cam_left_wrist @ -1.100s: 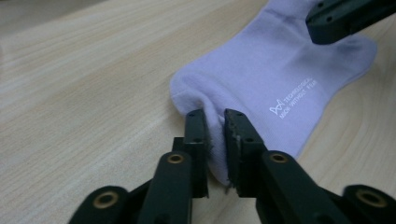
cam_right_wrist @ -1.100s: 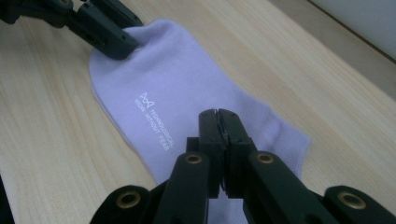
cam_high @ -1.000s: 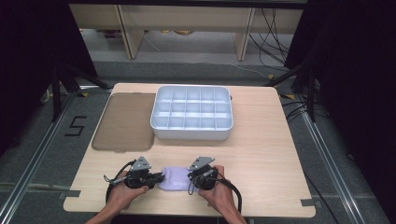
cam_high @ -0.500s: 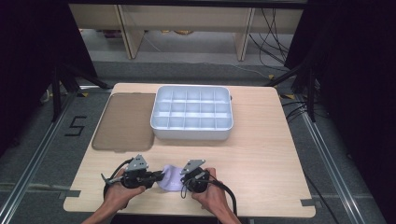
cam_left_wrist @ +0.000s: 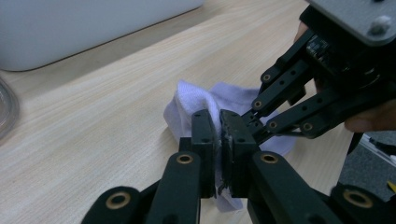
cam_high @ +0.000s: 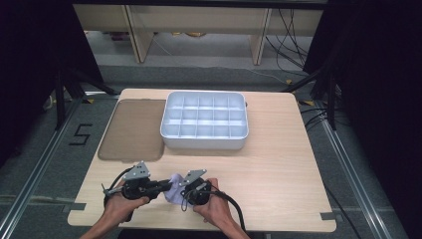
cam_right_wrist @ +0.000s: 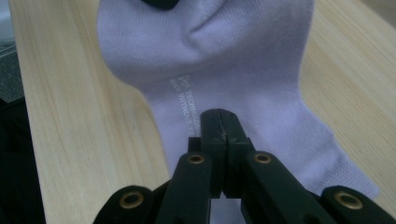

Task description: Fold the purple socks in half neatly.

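Note:
A pale lilac sock (cam_high: 173,192) lies bunched near the table's front edge, between my two grippers. My left gripper (cam_high: 164,187) comes at it from the left and is shut on a raised fold of it. In the left gripper view the fabric of the sock (cam_left_wrist: 196,95) is pinched between the left gripper (cam_left_wrist: 218,117) jaws. My right gripper (cam_high: 183,195) holds the sock from the right. In the right gripper view the right gripper (cam_right_wrist: 222,116) is shut on the sock (cam_right_wrist: 219,60) just below its printed lettering, near the cuff.
A white compartment tray (cam_high: 204,142) stands at the middle back, with a brown mat (cam_high: 132,129) to its left. Bare wood (cam_high: 278,169) stretches to the right of my hands. The front table edge (cam_high: 199,228) runs just under my hands.
My two grippers have closed in on each other, the right one shifting left. The sock, flat between them before, is now bunched up.

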A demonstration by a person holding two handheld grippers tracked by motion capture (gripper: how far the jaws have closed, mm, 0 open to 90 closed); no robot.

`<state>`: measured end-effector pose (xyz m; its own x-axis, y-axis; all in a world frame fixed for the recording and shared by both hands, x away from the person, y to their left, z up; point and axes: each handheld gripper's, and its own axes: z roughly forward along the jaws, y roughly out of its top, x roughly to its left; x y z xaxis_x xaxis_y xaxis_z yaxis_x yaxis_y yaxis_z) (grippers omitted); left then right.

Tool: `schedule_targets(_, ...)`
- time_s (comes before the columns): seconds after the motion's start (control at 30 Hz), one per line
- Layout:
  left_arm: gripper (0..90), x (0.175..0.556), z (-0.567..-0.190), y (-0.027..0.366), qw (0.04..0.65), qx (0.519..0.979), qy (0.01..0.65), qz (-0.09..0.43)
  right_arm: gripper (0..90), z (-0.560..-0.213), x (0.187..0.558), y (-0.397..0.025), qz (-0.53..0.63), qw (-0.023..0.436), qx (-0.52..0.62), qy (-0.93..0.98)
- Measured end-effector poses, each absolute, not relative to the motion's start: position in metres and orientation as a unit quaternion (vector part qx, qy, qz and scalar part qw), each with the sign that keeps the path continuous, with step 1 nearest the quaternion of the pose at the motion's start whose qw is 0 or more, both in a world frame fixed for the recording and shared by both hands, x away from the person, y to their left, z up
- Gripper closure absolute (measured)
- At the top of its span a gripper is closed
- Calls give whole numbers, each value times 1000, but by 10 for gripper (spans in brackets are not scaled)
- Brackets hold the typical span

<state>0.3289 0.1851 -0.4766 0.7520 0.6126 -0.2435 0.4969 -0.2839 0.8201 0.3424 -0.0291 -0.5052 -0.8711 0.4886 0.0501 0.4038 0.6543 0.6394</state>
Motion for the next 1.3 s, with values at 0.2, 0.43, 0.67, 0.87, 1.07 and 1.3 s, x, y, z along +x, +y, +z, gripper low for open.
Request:
schedule_targets(0.2,844,330,-475,188,491,796,350,58,900,-499,349,-28,344,64,248,903)
schedule_targets(0.43,844,330,-473,188,487,799,349,60,900,-497,378,-24,326,99,264,903)
schedule_targets(0.67,844,330,-472,187,493,796,345,62,900,-504,383,-14,325,84,264,904)
schedule_targets(0.87,843,330,-470,188,488,800,343,61,900,-488,378,-31,340,87,271,896)
schedule_targets(1.07,842,330,-470,182,487,803,339,59,900,-477,364,-67,333,101,277,896)
schedule_targets(1.3,840,331,-473,166,480,809,334,58,900,-492,363,-80,305,100,287,903)
